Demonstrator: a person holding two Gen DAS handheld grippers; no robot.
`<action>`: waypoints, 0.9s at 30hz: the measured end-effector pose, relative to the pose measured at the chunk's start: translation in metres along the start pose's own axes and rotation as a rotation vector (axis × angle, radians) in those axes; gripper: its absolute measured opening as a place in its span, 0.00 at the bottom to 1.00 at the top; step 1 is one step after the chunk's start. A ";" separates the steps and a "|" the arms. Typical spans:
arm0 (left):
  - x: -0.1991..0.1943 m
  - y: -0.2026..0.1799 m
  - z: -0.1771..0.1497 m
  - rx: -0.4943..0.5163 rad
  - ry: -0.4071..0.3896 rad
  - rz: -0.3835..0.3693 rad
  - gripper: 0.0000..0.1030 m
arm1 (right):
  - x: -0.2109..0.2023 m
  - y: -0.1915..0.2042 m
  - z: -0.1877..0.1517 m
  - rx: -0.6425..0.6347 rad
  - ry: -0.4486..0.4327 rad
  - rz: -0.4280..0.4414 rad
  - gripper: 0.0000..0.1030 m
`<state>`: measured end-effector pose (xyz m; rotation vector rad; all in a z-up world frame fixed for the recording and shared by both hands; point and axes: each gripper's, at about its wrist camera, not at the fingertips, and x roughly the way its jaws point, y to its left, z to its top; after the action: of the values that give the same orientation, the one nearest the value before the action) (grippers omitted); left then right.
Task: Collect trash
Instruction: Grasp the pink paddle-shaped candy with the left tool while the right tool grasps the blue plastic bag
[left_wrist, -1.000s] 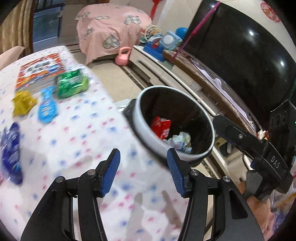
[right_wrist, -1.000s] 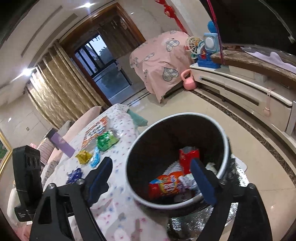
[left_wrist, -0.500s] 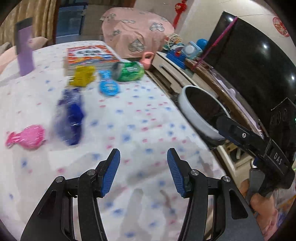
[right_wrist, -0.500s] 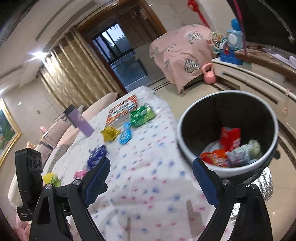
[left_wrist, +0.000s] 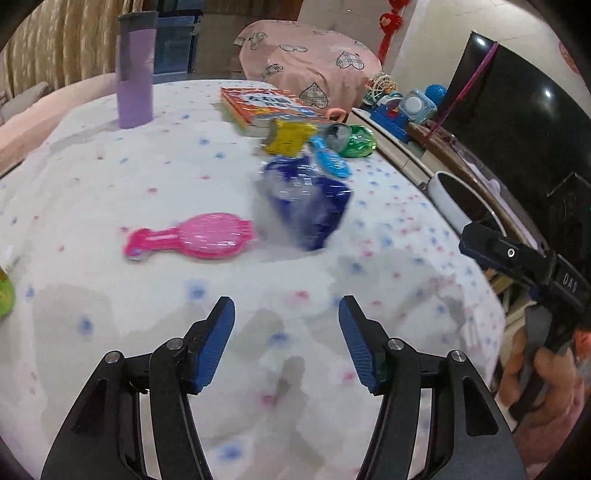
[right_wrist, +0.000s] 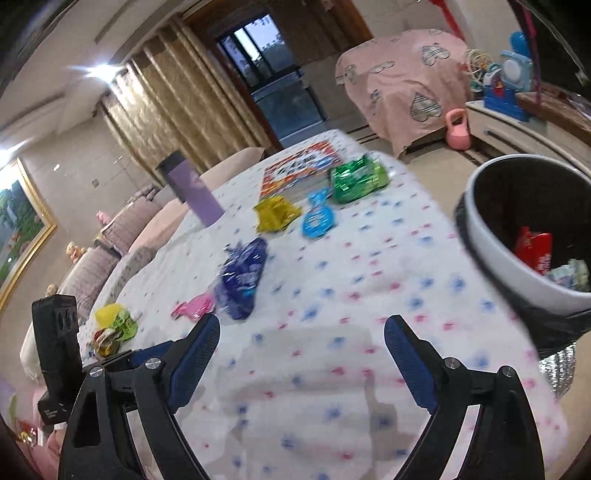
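A: Table (left_wrist: 110, 192) first, with its white spotty cloth. What is on the left side?

B: Some yellow-green stuff (right_wrist: 112, 321) at the far left edge. Next comes a pink brush (left_wrist: 199, 238), lying flat. A tall purple cup (left_wrist: 135, 70) stands at the back.

A: And in the middle?

B: A crinkly blue bag (left_wrist: 308, 206), just beside the brush. Behind it lie a yellow wrapper (left_wrist: 290, 138), a light blue wrapper (left_wrist: 330, 158) and a green bag (right_wrist: 358, 179), close together. A book (left_wrist: 260, 107) sits behind them.

A: Where is the bin?

B: The bin (right_wrist: 491, 236) stands off the right edge of the table. A red packet (right_wrist: 535, 249) and some pale scraps lie inside it.

A: What about the grabbers?

B: The left gripper (left_wrist: 286, 339) hangs over the bare cloth. Its jaws are opening and nothing is between them. The right gripper (right_wrist: 301, 352) is spread wide over the cloth too, and it holds nothing.
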<state>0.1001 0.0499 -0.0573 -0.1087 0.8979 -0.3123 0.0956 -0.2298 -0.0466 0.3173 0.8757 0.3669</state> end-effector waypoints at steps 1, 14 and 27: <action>-0.001 0.005 0.000 0.018 0.001 -0.001 0.58 | 0.003 0.004 0.000 -0.004 0.006 0.005 0.89; 0.023 0.046 0.033 0.231 0.066 0.045 0.68 | 0.049 0.039 0.016 -0.026 0.056 0.081 0.89; 0.062 0.033 0.048 0.388 0.152 0.061 0.71 | 0.120 0.036 0.034 0.061 0.184 0.146 0.80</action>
<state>0.1812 0.0603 -0.0815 0.3037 0.9732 -0.4367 0.1861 -0.1495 -0.0940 0.4095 1.0486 0.5111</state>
